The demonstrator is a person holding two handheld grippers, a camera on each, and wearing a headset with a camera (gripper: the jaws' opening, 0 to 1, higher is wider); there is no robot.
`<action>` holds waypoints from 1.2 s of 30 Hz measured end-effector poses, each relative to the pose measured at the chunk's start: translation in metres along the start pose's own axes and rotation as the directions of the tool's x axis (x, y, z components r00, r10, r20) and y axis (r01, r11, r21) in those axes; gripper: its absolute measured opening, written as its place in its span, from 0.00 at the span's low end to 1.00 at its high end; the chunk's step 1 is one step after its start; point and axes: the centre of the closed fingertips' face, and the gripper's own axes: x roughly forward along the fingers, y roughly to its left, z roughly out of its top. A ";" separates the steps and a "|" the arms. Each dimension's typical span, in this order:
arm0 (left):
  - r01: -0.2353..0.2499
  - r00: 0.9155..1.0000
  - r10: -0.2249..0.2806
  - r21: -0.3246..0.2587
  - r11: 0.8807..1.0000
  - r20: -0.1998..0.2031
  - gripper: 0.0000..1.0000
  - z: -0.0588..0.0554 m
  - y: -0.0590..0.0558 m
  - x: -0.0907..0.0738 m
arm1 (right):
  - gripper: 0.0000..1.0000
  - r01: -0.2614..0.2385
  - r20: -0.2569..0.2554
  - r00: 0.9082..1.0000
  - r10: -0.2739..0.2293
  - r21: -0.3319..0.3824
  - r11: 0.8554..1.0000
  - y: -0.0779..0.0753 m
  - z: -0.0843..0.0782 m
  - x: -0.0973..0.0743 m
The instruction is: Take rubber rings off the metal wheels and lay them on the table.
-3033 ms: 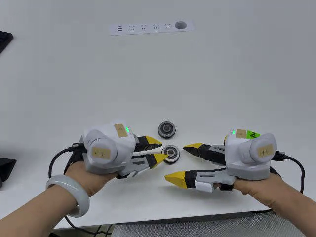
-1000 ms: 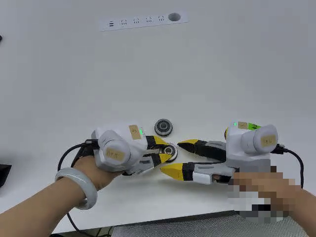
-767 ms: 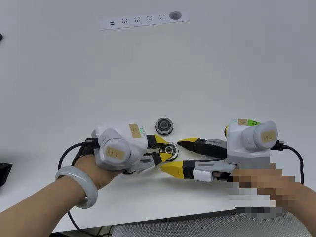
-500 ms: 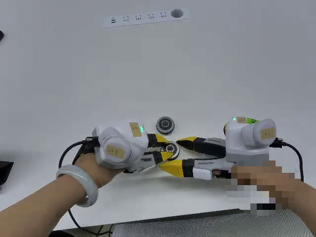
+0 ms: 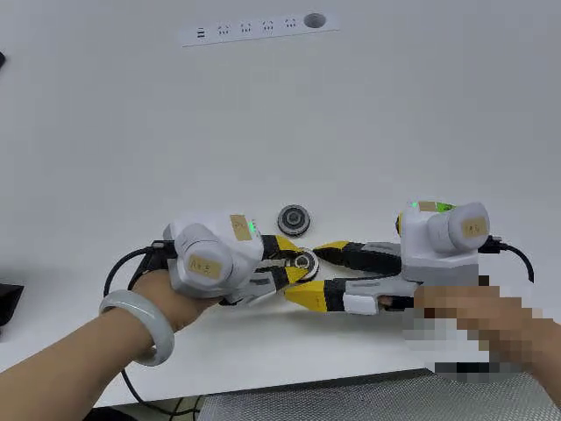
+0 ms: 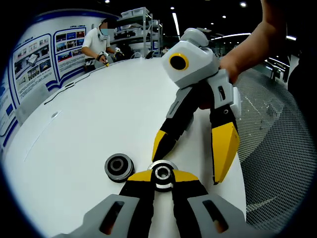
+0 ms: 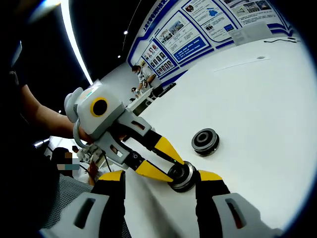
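Clamping a small metal wheel [image 6: 162, 173] between its yellow tips, the left gripper [image 5: 292, 260] holds it low over the white table [image 5: 368, 132], at or just above the surface; which of the two cannot be told. The right gripper [image 7: 162, 177] comes at it from the opposite side with its jaws spread wide, one yellow tip on either side of the wheel and neither one touching it, so that tool grips nothing. A second wheel [image 5: 294, 219] lies flat on the table just beyond the pair, apart from both tools, with a dark outer band [image 6: 109, 166] that looks like its rubber ring in place. On the held wheel the left jaws cover much of the rim, and whether its ring sits fully on is hard to tell from here. A power strip [image 5: 254, 26] lies well away at the far edge. By my reading this is the first step in hand: one tool steadies the wheel while the other lines up to strip it. The next move probably calls for the right tips to close on the ring's edge alone, not on the metal, then peel it sideways off the rim while the left grip holds firm, and set it down on bare table nearby.
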 end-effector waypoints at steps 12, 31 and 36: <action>-0.002 1.000 0.002 -0.004 1.000 0.000 0.13 0.001 -0.001 0.000 | 0.55 -0.009 -0.010 1.000 0.010 0.059 0.998 0.002 -0.004 -0.006; 0.000 1.000 0.000 -0.012 1.000 0.009 0.13 0.002 -0.001 -0.001 | 0.47 -0.016 0.013 1.000 0.014 0.186 0.982 -0.002 -0.007 -0.010; 0.000 1.000 0.000 -0.013 1.000 0.010 0.13 0.002 -0.001 -0.001 | 0.47 -0.022 0.012 1.000 0.020 0.214 0.977 -0.001 -0.006 -0.010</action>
